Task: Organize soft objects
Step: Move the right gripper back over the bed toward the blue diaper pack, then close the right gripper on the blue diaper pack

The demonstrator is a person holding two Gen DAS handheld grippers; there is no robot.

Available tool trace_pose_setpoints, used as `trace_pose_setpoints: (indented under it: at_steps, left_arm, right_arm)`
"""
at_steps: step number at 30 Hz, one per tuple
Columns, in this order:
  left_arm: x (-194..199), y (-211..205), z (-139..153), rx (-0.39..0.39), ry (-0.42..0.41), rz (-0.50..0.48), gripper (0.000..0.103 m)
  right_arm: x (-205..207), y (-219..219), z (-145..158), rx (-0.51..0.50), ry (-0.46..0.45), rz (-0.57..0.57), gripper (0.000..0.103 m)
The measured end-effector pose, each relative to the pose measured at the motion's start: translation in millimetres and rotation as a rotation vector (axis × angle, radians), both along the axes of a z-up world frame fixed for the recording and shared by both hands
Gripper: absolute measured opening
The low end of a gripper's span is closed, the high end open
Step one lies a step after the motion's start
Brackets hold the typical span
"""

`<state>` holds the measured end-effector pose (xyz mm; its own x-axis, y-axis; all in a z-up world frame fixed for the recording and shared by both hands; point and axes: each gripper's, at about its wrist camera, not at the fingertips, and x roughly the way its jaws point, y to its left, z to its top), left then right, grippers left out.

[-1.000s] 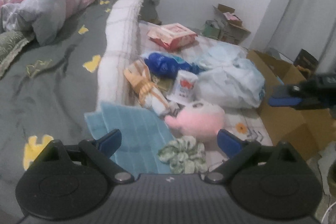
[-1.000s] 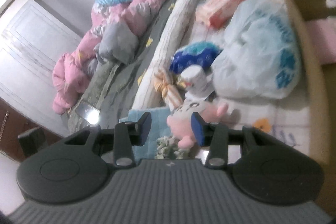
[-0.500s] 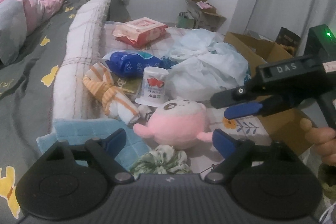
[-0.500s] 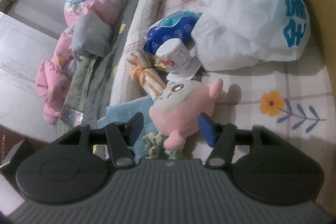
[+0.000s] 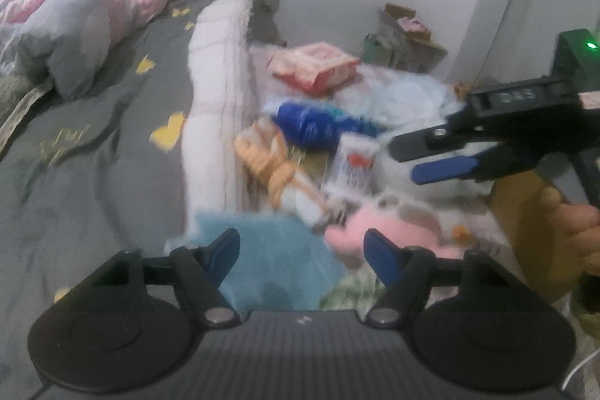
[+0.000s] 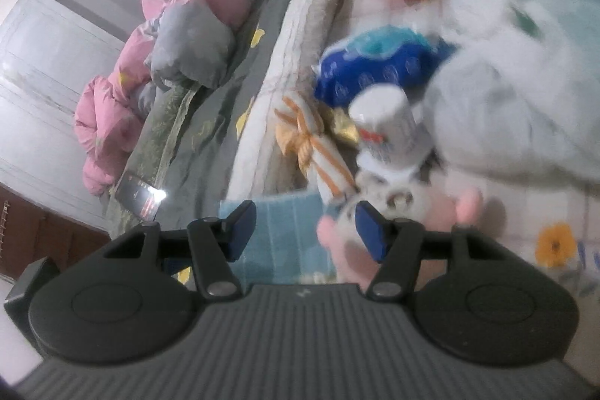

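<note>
A pink plush toy lies on the floor mat beside the bed; it also shows in the right wrist view. A light blue towel lies left of it, also in the right wrist view. A green scrunchie sits just below the plush. An orange-striped rolled cloth lies behind. My left gripper is open and empty above the towel. My right gripper is open and empty, its right finger over the plush; it shows from the side in the left wrist view.
A white cup, a blue packet, a red tissue pack and a white plastic bag lie on the mat. A cardboard box stands at right. The bed with a grey sheet and piled duvets is at left.
Both views are blurred by motion. The left gripper has swung left and back, and its jaws have narrowed a little. The right gripper has risen slightly above the plush.
</note>
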<state>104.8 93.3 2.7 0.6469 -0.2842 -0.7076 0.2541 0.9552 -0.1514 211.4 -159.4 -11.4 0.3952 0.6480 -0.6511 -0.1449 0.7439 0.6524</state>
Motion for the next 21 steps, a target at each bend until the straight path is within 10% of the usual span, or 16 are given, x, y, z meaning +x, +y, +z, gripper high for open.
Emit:
trace_pose_setpoints:
  at_steps: [12,21]
  left_arm:
    - [158.3,-6.4,23.1,-0.018,0.063,-0.033,0.071]
    - [290.1,-7.5,-22.1,-0.211,0.38,-0.001,0.075]
  right_arm:
    - [129.9,-15.1,-9.0,0.089,0.263,-0.172,0.061]
    - [149.1,-8.4,-50.7,0.091,0.379,-0.183,0.063]
